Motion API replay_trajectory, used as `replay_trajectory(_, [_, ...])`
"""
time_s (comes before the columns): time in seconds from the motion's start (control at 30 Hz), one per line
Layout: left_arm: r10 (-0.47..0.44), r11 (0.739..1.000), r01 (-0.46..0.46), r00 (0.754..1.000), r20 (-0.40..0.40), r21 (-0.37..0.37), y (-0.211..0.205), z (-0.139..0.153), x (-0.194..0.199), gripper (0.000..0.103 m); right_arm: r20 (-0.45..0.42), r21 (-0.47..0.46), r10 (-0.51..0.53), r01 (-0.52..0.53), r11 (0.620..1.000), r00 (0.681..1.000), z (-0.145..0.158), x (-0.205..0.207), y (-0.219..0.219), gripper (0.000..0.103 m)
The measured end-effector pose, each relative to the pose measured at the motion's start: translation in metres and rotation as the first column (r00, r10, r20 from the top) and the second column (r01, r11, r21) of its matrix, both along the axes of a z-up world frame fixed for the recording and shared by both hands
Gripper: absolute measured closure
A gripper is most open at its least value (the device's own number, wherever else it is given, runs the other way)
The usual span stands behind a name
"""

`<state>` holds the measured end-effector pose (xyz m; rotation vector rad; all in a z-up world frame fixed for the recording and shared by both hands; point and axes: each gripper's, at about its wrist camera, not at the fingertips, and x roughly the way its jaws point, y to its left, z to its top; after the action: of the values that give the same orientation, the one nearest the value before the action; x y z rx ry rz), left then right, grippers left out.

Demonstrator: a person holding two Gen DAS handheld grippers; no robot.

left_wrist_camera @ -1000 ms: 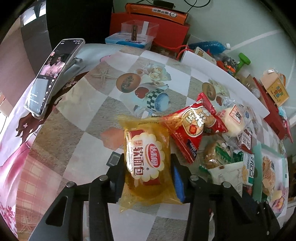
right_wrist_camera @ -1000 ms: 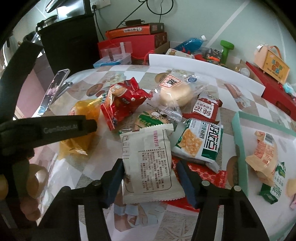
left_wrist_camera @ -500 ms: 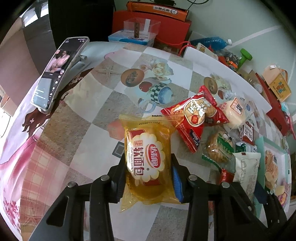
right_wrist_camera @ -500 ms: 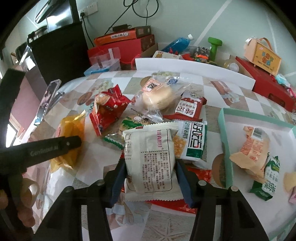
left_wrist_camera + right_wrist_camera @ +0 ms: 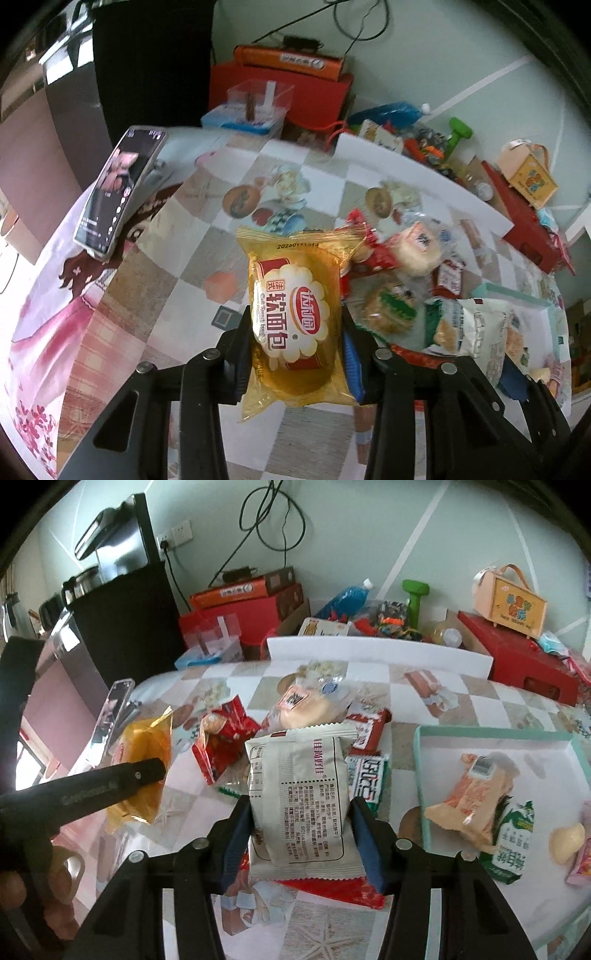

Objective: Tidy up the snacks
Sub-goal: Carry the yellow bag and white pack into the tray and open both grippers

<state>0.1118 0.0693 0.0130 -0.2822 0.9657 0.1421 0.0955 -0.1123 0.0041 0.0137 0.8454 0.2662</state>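
Task partly done: the teal tray (image 5: 419, 760) already has a few packets in it, including an orange pack (image 5: 471, 805) and a green-white one (image 5: 511, 843); a pile of snacks (image 5: 295, 716) is still loose on the worktop (image 5: 122, 291). Left gripper (image 5: 293, 343) is clamped on the yellow bread pack (image 5: 291, 314), held clear of the worktop. Right gripper (image 5: 299, 830) is clamped on the white snack packet (image 5: 299, 797), above the pile, just left of the tray

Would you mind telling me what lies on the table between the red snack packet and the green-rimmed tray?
In the right wrist view, a clear-wrapped bun, a red wrapped bar and a green-and-white packet lie between the red snack packet and the green-rimmed tray.
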Motion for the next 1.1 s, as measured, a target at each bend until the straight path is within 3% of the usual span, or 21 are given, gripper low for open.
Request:
replay_trajectory(0.27, [-0.066, 0.998, 0.066, 0.997, 0.026, 0.006, -0.03, 0.011, 0.0, 0.06, 0.02, 0.019, -0.05, 0.05, 0.999, 0.999, 0.009, -0.003, -0.025, 0.047])
replay_trajectory(0.6, [-0.194, 0.981, 0.193, 0.98, 0.042, 0.032, -0.089, 0.02, 0.002, 0.06, 0.026, 0.052, -0.211, 0.21, 0.976, 0.977, 0.017, -0.003, -0.094, 0.047])
replay_trajectory(1.1, [-0.386, 0.921, 0.384, 0.922, 0.029, 0.064, -0.181, 0.017, -0.006, 0.06, 0.02, 0.081, -0.481, 0.479, 0.874, 0.876, 0.02, -0.026, -0.214, 0.047])
